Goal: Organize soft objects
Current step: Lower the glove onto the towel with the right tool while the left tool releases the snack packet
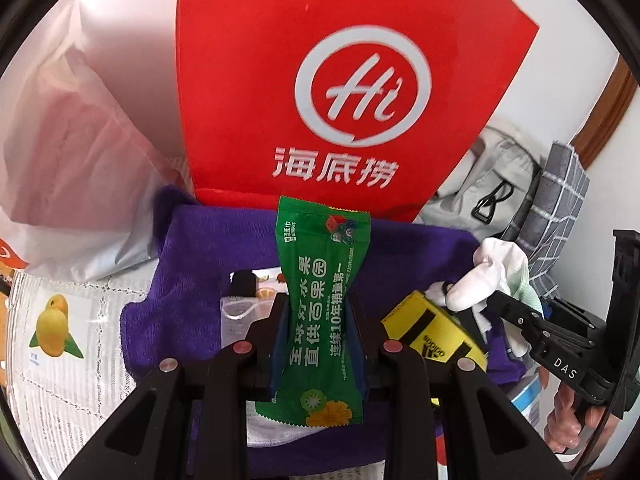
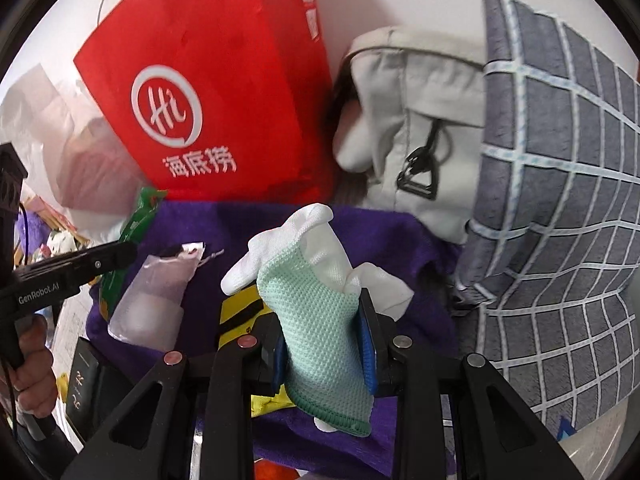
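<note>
A: Where do your two grippers stand against the purple towel (image 1: 192, 280)?

B: Your left gripper (image 1: 318, 320) hangs above the towel's middle, jaws clamped on a green wet-wipe packet (image 1: 320, 304). The packet stands upright between the blue pads (image 1: 280, 336), its top edge reaching up toward the red bag (image 1: 320, 80) that stands behind the towel.

A: And the right?

B: Your right gripper (image 2: 326, 344) is clamped on a mint-and-white glove (image 2: 316, 312), above the towel's right part. The cuff hangs below the pads and the white fingers (image 2: 308, 216) poke up and flop outward.

A: What lies on the towel itself?

B: A yellow pouch with black stripes (image 1: 432, 332) rests on it, just under the glove. A clear plastic packet (image 2: 156, 296) lies on the towel's left part, as your right camera sees it.

A: And around the towel?

B: Behind it, right of the red bag, sits a grey-white bag with a black buckle (image 2: 420, 120). A grey checked cushion (image 2: 560, 200) stands at the towel's right edge. A white plastic bag (image 1: 72, 160) slumps off its left side.
</note>
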The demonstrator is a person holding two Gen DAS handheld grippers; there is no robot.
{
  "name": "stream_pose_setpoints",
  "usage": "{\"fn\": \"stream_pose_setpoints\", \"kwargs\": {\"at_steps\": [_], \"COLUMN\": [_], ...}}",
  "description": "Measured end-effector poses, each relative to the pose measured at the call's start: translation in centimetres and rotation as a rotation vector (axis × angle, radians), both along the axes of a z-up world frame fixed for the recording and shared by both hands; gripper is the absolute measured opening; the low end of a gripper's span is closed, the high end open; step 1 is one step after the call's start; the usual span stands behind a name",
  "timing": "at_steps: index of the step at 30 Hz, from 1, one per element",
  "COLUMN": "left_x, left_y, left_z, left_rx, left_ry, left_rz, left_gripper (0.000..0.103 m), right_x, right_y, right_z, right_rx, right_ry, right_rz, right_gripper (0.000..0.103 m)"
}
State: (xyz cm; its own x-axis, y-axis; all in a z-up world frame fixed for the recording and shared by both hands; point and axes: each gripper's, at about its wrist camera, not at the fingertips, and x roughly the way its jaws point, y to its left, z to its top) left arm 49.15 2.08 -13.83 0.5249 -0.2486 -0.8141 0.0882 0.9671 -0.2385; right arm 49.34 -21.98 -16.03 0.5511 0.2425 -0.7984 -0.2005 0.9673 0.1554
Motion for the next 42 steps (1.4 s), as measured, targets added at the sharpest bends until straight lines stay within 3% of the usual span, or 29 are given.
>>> {"fn": "stream_pose_setpoints", "kwargs": {"at_steps": [9,13,18,21,24,35,39,42], "left_x": [0.7,0.8,0.7,0.7,0.7,-0.8,-2.4,-5.0], "left_y": [-0.9,-1.1,-1.4,-1.8,-1.9,-1.0,-1.5,-1.6], "left_z": [-2.2,-2.4,-2.5,-2.2,-1.8,1.3,3.4,5.7], "left_rx": [0.001,0.0,0.015,0.026,0.027,0.071,0.104,0.128], "left_ry": [0.075,0.086,0.086,0.076,0.061,-0.004,-0.039,-0.101], "left_rz": [-0.025,-0.026,-0.029,-0.038,-0.035,0.012,0.01,0.015], "left_gripper": [0.028,0.028,0.029,0.038,0.054,0.057,0.062,0.072], "right_x": [0.7,0.7,0.8,0.6,0.3,-1.5,-4.1,-6.8], "right_y": [0.9,1.6,2.4,2.6,1.8,2.3,3.1,3.2], "right_z": [-2.2,-2.4,-2.3,-1.9,-1.0,2.8,5.3,7.1], "right_rx": [0.047,0.024,0.015,0.004,0.007,-0.031,-0.108,-0.084], "right_ry": [0.096,0.099,0.096,0.074,0.059,-0.002,-0.087,-0.133], "right_rz": [0.032,0.037,0.043,0.039,0.032,0.014,-0.015,-0.034], "right_gripper": [0.034,0.035,0.045,0.059,0.071,0.073,0.073,0.073]}}
